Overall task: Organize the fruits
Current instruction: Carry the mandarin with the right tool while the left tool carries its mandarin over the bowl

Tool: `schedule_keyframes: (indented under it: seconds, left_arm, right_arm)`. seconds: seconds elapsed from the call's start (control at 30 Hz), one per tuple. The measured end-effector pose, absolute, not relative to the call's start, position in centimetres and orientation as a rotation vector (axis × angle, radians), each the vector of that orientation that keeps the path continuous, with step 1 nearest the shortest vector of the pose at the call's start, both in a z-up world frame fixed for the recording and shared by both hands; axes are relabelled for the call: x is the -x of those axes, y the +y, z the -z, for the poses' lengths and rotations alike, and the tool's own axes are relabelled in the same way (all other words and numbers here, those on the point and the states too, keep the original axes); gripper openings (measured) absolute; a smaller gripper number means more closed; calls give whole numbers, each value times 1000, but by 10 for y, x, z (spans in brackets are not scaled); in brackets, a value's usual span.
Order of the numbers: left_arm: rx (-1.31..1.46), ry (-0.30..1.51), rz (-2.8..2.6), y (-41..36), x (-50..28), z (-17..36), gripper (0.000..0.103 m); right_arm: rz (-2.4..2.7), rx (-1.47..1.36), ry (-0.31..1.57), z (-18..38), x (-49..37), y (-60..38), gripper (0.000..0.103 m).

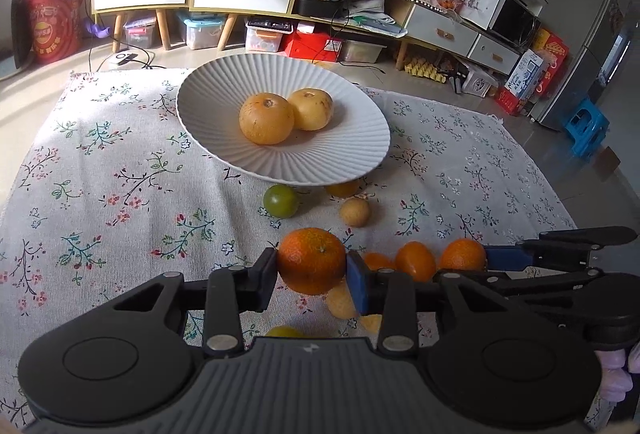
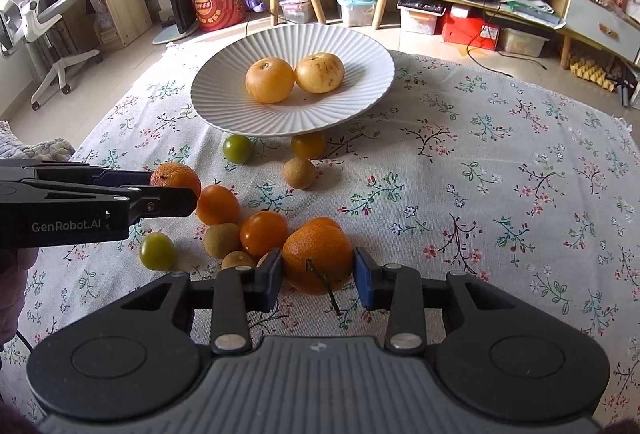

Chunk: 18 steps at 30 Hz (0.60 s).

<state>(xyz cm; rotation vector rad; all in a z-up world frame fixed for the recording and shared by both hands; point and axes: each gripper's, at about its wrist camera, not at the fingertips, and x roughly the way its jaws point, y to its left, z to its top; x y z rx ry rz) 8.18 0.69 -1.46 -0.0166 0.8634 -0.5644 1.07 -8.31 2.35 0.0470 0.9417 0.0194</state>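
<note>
Left gripper [image 1: 311, 261] clamped on a mandarin [image 1: 311, 260]; right gripper [image 2: 318, 261] likewise pinching a second mandarin [image 2: 318, 258], both above the loose pile on the floral cloth [image 2: 500, 161]. White ribbed plate [image 2: 360, 45] at twelve o'clock from each claw, already holding two yellow fruits [image 2: 270, 79]. About equally near for both; probably a straight carry forward, over the rim.

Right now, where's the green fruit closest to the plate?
In the right wrist view the green fruit lies on the tablecloth just under the white plate's near-left rim, left of a small orange fruit.
</note>
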Motion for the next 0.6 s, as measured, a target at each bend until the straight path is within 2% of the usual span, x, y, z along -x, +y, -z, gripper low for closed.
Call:
schedule_keyframes:
  seconds: [0.6]
  left_arm:
    - [48,771,530,-9,-101,7,25]
  right_arm:
    - [35,-161,829,-48,-41,-111,34]
